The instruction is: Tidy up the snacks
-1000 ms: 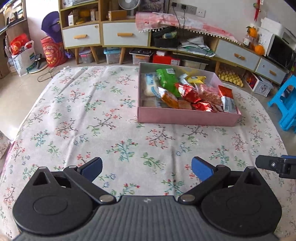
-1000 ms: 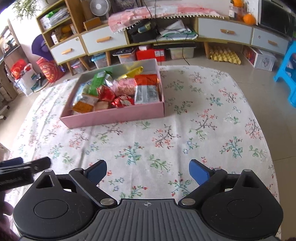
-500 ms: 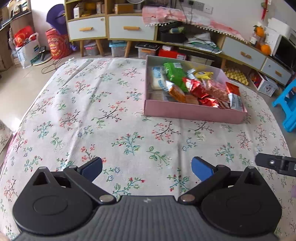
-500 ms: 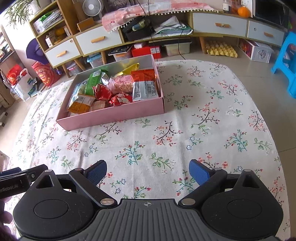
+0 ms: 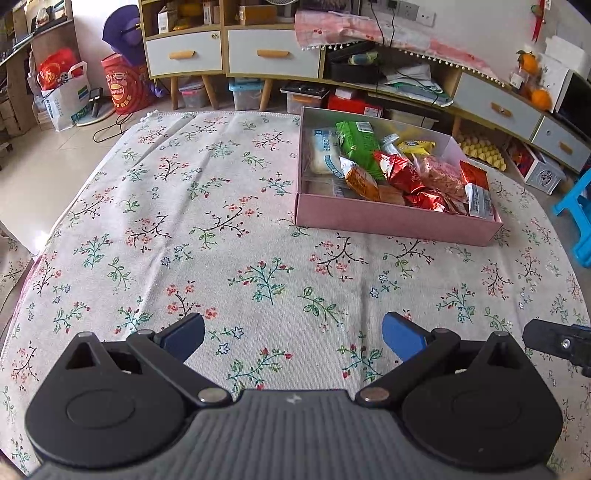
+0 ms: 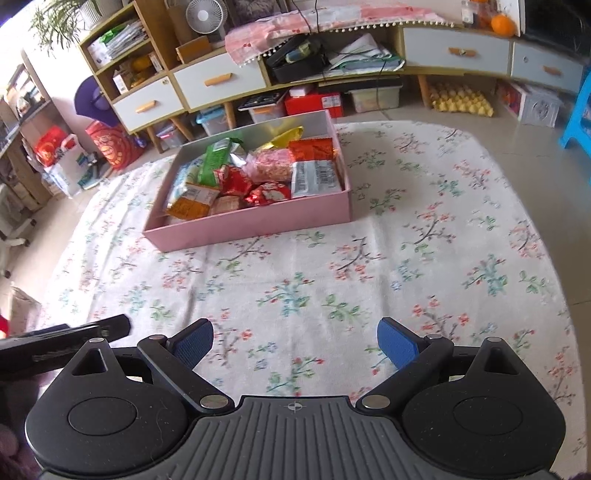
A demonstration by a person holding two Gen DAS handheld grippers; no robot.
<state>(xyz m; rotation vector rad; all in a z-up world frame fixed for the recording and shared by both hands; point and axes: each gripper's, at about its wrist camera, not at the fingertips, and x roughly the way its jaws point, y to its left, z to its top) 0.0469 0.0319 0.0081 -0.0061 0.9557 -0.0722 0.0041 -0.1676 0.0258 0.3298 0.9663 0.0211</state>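
Two matching handheld grippers, black and grey with blue pads

The left gripper (image 5: 293, 334) and right gripper (image 6: 294, 339) share one build: a ribbed grey centre plate bearing a small mark, black rounded housings with a raised disc and triangular cut-out on each side, black link arms with silver pivot pins, and blue fingertips (image 6: 398, 341). A purplish fuzzy sleeve (image 6: 13, 448) shows at the right view's lower left.

Home living rm: floral tablecloth (image 5: 221, 221) just ahead; beyond it drawer cabinets (image 5: 229, 55), desk fan (image 6: 205, 16), floor bags (image 5: 62, 92).
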